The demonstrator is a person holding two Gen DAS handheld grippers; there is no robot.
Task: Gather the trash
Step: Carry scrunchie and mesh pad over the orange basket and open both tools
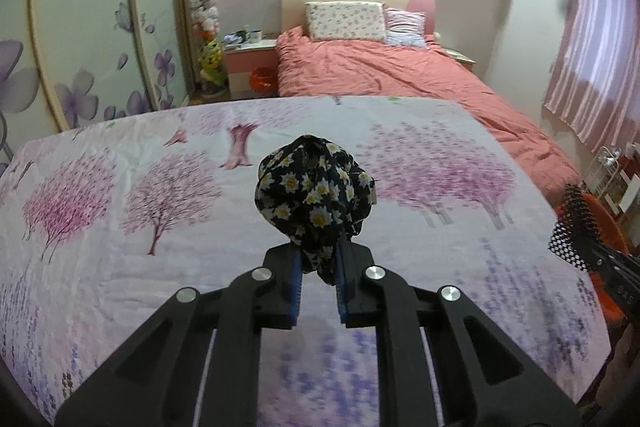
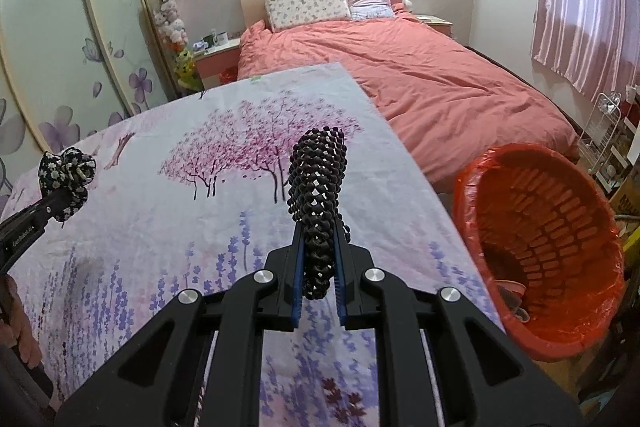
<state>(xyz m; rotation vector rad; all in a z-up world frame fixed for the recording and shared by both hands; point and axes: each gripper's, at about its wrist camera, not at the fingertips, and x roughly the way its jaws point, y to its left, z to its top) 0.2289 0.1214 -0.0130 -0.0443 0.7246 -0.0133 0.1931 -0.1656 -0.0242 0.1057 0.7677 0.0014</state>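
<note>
My left gripper (image 1: 318, 259) is shut on a bunched black cloth with white daisies (image 1: 314, 193), held up above the table. From the right wrist view the same floral cloth (image 2: 66, 179) shows at the far left on the left gripper's tip. My right gripper (image 2: 319, 255) is shut on a black beaded mesh piece (image 2: 318, 183) that stands up between its blue pads. That mesh piece (image 1: 572, 223) also pokes in at the right edge of the left wrist view. A red bin with a red liner (image 2: 540, 251) stands right of the table, some scraps at its bottom.
The table is covered with a cloth printed with pink trees and purple flowers (image 2: 168, 203). Behind it lies a bed with a salmon cover (image 2: 420, 83). A white wire rack (image 2: 604, 143) stands by the pink curtain. A wardrobe with flower doors (image 1: 80, 39) lines the left.
</note>
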